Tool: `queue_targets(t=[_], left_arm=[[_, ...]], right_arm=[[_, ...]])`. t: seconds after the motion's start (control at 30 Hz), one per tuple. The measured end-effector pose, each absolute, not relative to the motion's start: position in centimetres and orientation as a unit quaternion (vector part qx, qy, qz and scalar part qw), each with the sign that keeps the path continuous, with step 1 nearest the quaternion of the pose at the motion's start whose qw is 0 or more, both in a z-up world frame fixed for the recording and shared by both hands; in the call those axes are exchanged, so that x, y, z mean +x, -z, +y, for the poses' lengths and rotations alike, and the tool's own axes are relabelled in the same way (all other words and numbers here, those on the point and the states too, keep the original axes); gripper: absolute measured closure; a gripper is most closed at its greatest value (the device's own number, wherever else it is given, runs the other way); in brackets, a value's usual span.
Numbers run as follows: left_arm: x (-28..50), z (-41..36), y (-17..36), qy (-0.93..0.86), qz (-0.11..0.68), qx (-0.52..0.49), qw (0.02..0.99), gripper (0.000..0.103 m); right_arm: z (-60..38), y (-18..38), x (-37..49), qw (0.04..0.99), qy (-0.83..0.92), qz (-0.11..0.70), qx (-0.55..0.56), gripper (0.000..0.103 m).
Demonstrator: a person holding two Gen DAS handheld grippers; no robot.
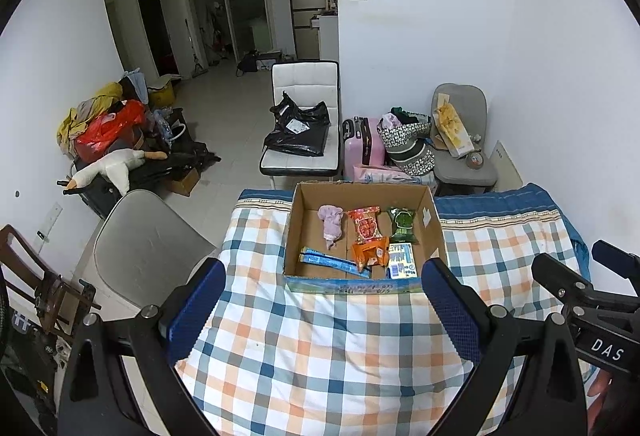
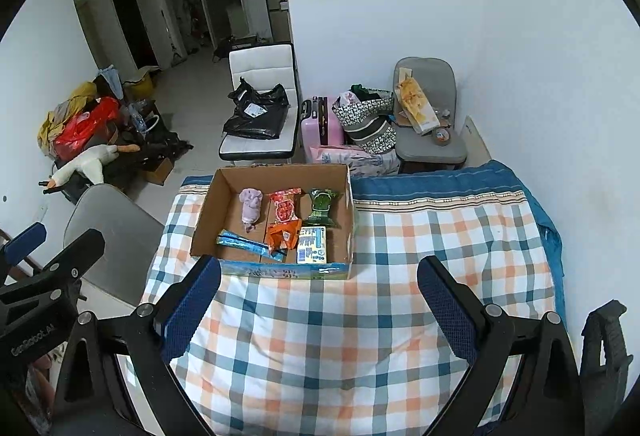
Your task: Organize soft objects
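Observation:
An open cardboard box (image 1: 296, 232) (image 2: 208, 220) stands on the checked cloth. Inside lie a small pink plush (image 1: 331, 223) (image 2: 251, 205), a red snack pack (image 1: 365, 225) (image 2: 285, 207), a green pack (image 1: 402, 223) (image 2: 322, 205), an orange pack (image 1: 370, 254) (image 2: 284, 236), a blue-white tissue pack (image 1: 401, 261) (image 2: 312, 245) and a blue tube pack (image 1: 332, 261) (image 2: 244, 243). My left gripper (image 1: 320, 310) is open and empty, in front of the box. My right gripper (image 2: 320, 306) is open and empty, in front of the box and to its right.
The checked cloth (image 1: 320, 356) (image 2: 440, 244) covers the table. A grey chair (image 1: 144, 244) stands at its left, a white chair with a black bag (image 1: 304, 124) behind, a pink suitcase (image 1: 362, 144) and bags beside it. A goose plush (image 1: 112, 168) lies on floor clutter.

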State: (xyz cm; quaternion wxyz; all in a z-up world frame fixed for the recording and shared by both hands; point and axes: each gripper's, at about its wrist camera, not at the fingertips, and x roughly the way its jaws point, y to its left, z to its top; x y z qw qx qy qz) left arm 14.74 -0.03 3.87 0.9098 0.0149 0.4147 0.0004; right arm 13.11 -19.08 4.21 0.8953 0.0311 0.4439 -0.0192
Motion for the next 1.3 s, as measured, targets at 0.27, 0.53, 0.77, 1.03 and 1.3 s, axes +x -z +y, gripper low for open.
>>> queue_targets(t=[0.27,0.53,0.77,1.03,1.3], left_arm=[[14.4,0.1,-3.1,0.000,0.433,0.011,0.902,0.002],[14.5,0.6,-2.7,-0.006,0.440,0.008,0.898,0.002],[14.3,0.8,-2.7,-0.020,0.435,0.012,0.900,0.002],[14.3,0.7,-2.5,-0.021,0.436,0.015,0.899,0.002],[14.3,1.0,-2.3,-0.023,0.434,0.014,0.901,0.002]], right_arm=[[-18.8,-4.0,12.0,0.893,0.023,0.448,0.031,0.003],[-18.6,-3.8,11.8,0.893,0.026,0.448,0.029,0.003],[-18.8,-3.7,11.6,0.894,0.033,0.446,0.028,0.003],[-19.0,-3.5,11.0,0.894,0.033,0.447,0.029,0.003],[-19.2,-3.5,11.4,0.893,0.033,0.447,0.030,0.003]])
